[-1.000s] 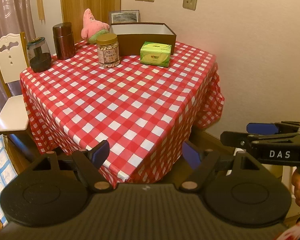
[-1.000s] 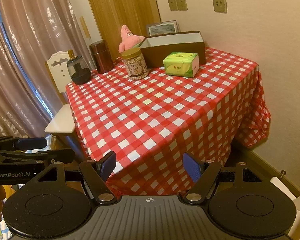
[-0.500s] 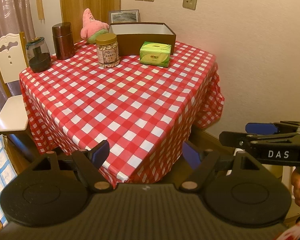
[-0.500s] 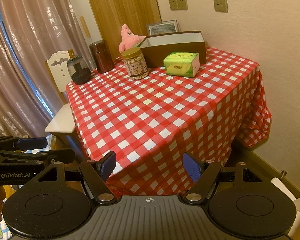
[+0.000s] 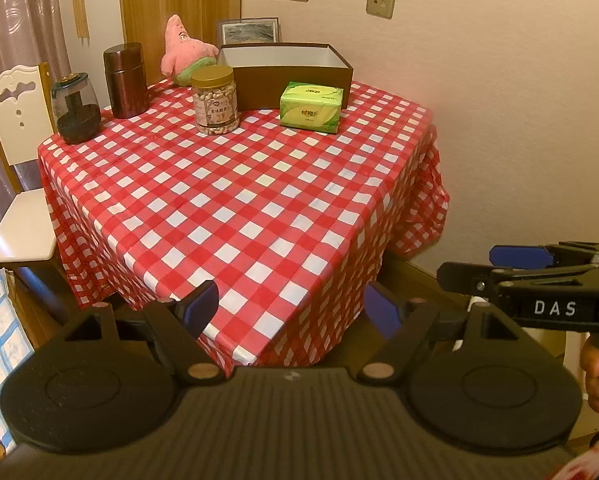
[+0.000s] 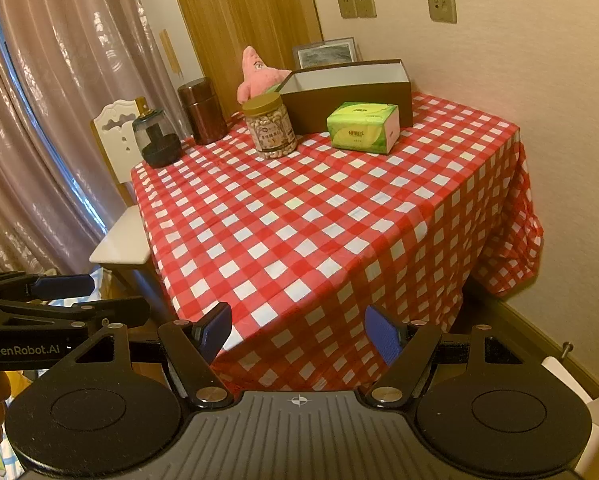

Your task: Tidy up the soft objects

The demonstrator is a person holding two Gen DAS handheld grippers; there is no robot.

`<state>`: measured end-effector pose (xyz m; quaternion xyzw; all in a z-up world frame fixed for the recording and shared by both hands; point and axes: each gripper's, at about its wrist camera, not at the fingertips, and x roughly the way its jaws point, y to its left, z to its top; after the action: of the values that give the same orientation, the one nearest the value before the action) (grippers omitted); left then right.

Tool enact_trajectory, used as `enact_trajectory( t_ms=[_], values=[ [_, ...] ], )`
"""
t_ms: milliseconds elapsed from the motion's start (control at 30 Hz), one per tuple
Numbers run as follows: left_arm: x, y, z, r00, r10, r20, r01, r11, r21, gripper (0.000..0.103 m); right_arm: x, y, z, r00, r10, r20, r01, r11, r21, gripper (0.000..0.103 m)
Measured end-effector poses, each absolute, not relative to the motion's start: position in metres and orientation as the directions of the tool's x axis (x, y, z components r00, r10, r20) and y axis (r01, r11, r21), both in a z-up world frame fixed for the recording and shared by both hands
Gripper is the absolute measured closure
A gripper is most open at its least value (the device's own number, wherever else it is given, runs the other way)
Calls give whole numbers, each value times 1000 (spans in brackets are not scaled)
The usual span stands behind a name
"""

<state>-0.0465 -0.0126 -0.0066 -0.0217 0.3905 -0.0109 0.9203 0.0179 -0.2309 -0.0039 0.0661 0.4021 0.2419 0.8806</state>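
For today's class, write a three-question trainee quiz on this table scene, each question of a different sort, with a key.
1. True or false: the pink star plush already lies inside the brown box.
2. Multiple choice: what stands directly in front of the brown box, nearest its right end? A) green tissue pack B) nut jar C) dark brown canister
3. Fill in: both the left gripper and the right gripper are ____ and hold nothing.

Key: 1. False, it sits on the checked tablecloth beside the box's left end. 2. A. 3. open.
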Motion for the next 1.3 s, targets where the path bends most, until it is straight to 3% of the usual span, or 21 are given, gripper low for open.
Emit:
enact_trajectory(
  t_ms=[1300],
  values=[
    [-38, -12, -10, 694, -28, -720, -5, 999, -44, 25, 21, -229, -3, 560, 479, -676, -374, 874, 310, 30]
  ],
)
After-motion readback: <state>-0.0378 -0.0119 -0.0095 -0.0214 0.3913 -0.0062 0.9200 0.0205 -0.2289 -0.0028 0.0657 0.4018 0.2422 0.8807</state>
